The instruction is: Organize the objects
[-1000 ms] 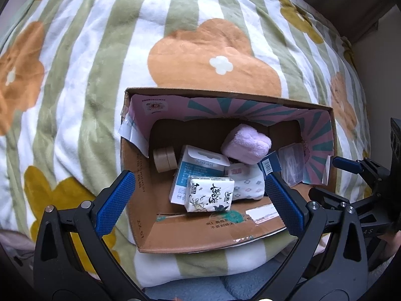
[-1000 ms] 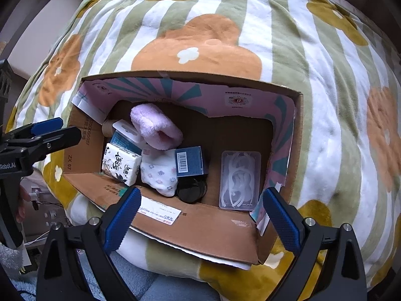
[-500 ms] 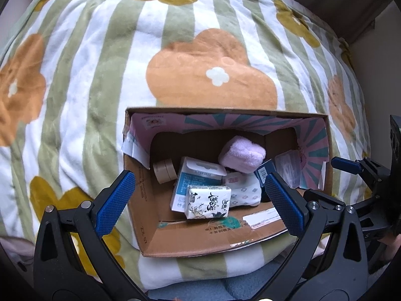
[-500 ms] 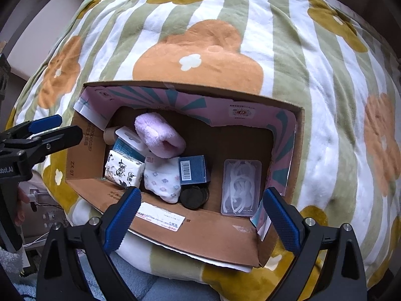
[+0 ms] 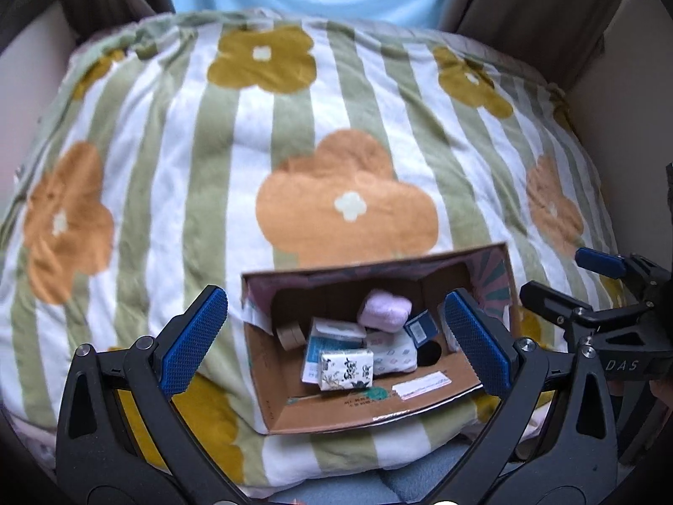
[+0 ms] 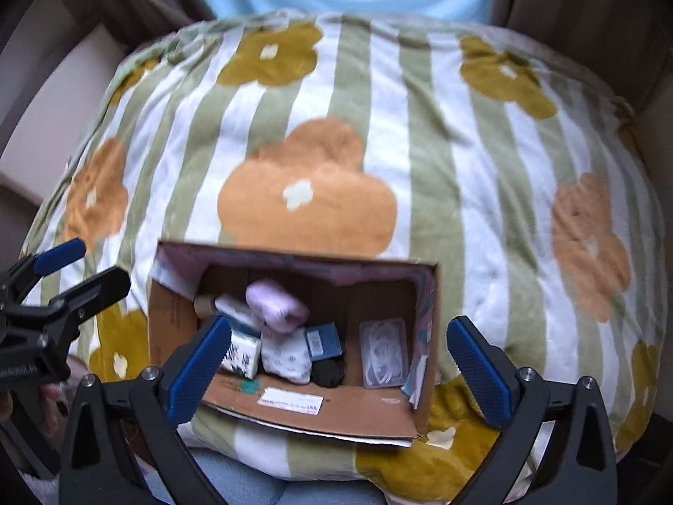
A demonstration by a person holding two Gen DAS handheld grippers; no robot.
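With both blue-padded grippers, left gripper (image 5: 332, 343) and right gripper (image 6: 336, 364), lifted clear, jaws wide and empty, the right having just opened further, the filled brown cardboard box (image 5: 336, 412) sits lower-centre, suggesting organizing is finished.

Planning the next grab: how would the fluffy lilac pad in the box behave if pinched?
The lilac pad looks plush, so it would probably squash and feel light. Resting atop the floral pack, it may slide off when nudged.

Home bedroom: flowered fleece blanket (image 5: 294, 160)
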